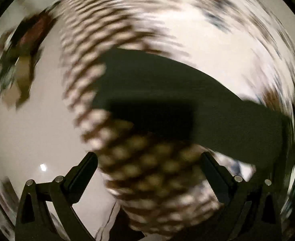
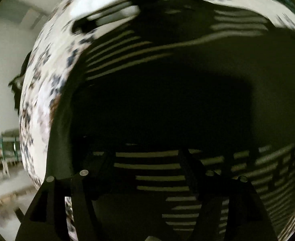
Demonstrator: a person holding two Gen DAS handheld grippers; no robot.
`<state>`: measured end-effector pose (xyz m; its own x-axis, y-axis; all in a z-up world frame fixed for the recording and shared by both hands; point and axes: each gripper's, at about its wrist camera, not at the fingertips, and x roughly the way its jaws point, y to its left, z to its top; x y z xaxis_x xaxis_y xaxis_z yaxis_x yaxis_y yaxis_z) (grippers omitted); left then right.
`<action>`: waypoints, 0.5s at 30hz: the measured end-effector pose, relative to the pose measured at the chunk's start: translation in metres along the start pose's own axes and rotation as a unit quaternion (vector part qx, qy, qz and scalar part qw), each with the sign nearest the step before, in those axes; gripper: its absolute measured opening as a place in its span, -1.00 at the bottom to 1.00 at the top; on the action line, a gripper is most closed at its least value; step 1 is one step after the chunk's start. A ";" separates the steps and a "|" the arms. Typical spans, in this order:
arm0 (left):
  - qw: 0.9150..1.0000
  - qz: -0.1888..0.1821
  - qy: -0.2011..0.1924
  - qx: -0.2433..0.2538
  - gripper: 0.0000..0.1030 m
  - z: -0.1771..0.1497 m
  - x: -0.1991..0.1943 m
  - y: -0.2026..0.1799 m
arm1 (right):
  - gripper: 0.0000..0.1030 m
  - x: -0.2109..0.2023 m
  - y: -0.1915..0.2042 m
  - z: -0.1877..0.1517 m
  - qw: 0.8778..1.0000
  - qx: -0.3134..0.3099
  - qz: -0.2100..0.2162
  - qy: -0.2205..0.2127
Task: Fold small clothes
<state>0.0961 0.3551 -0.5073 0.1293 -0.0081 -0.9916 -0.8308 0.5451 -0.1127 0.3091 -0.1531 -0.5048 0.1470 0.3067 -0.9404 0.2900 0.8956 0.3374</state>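
Both views are blurred by motion. In the left wrist view a brown-and-white striped garment (image 1: 91, 76) with a plain dark band (image 1: 187, 100) fills the middle and runs down between my fingers. My left gripper (image 1: 147, 160) is open, its fingers (image 1: 87, 168) wide apart with striped cloth between them. In the right wrist view the same garment (image 2: 157, 166), dark with pale stripes, covers most of the frame. My right gripper (image 2: 147, 160) is deep in shadow over the cloth; its fingers (image 2: 189, 172) are hard to make out.
The garment lies on a white sheet with small dark speckles (image 2: 47, 92). A pale wall or floor (image 1: 27, 132) lies to the left. A blurred dark object (image 1: 22, 56) is at the upper left, and a blurred metal and green thing (image 2: 4, 152) at the left.
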 end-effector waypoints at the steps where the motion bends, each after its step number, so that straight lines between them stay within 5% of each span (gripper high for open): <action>1: 1.000 -0.003 -0.003 -0.021 1.00 0.005 0.002 0.013 | 0.30 0.003 -0.008 0.003 1.000 0.013 -0.001 0.003; 3: 0.996 -0.019 -0.016 -0.082 1.00 0.021 0.009 0.043 | 0.30 0.009 -0.014 -0.001 0.999 0.034 -0.001 0.010; 7: 0.991 -0.045 -0.028 -0.121 0.85 0.053 0.035 0.058 | 0.30 0.021 0.010 -0.008 1.000 0.007 -0.013 0.012; 9: 0.989 -0.062 -0.027 -0.130 -0.11 0.067 0.048 0.052 | 0.30 0.027 0.028 -0.015 0.999 -0.022 -0.026 0.015; 10: 0.990 -0.052 -0.033 -0.125 -0.18 0.069 0.048 0.048 | 0.30 0.028 0.037 -0.017 0.999 -0.037 -0.036 0.015; 12: 0.993 -0.016 -0.057 -0.102 -0.70 0.074 0.037 0.034 | 0.30 0.033 0.057 -0.025 0.991 -0.086 -0.099 0.007; 15: 0.993 -0.003 -0.084 -0.084 -0.87 0.068 0.015 0.029 | 0.30 0.039 0.077 -0.034 0.964 -0.154 -0.216 -0.007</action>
<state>0.1104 0.4276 -0.5208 0.2107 0.1370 -0.9679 -0.9063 0.3985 -0.1409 0.3046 -0.0614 -0.5166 0.0888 -0.1192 -0.9889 0.0322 0.9926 -0.1167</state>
